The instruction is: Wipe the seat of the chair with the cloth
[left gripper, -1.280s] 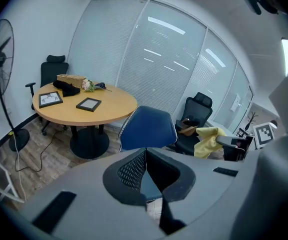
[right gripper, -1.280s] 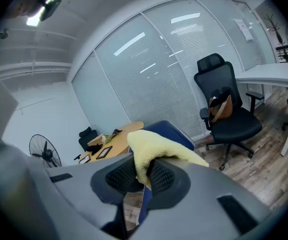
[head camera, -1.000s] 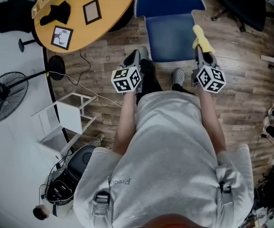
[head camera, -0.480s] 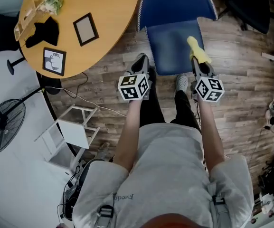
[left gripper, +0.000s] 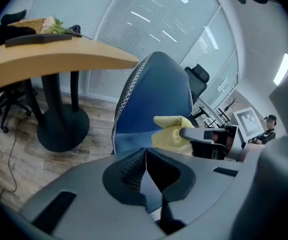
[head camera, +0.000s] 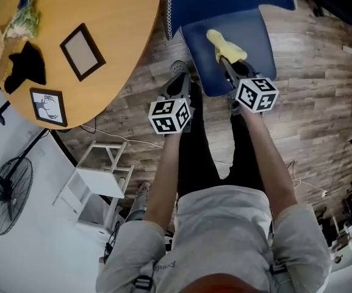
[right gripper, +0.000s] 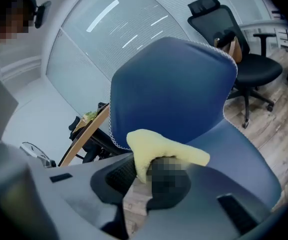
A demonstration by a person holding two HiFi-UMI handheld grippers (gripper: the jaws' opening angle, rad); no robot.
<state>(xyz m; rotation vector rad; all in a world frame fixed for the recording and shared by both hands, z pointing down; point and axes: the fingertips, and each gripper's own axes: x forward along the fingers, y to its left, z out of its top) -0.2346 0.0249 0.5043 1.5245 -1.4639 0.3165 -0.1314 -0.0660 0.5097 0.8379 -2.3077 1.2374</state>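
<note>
The blue chair (head camera: 237, 38) stands in front of me, its seat (right gripper: 233, 154) below the upright back (right gripper: 173, 89). A yellow cloth (head camera: 224, 46) (right gripper: 158, 151) (left gripper: 172, 134) hangs over the seat, pinched in my right gripper (head camera: 229, 63), which is shut on it. The cloth sits above the seat's middle; whether it touches the seat I cannot tell. My left gripper (head camera: 180, 87) is held left of the seat's front edge, shut, with nothing between its jaws. It looks toward the chair back (left gripper: 156, 99).
A round wooden table (head camera: 78, 35) with picture frames (head camera: 82, 52) stands to the left, its black pedestal (left gripper: 61, 129) beside the chair. A white step stool (head camera: 99, 182) and a fan (head camera: 8, 194) are at lower left. A black office chair (right gripper: 238, 49) stands behind.
Both grippers have moved forward toward the chair. The right one has carried the cloth from the seat's right front edge in over the seat.
</note>
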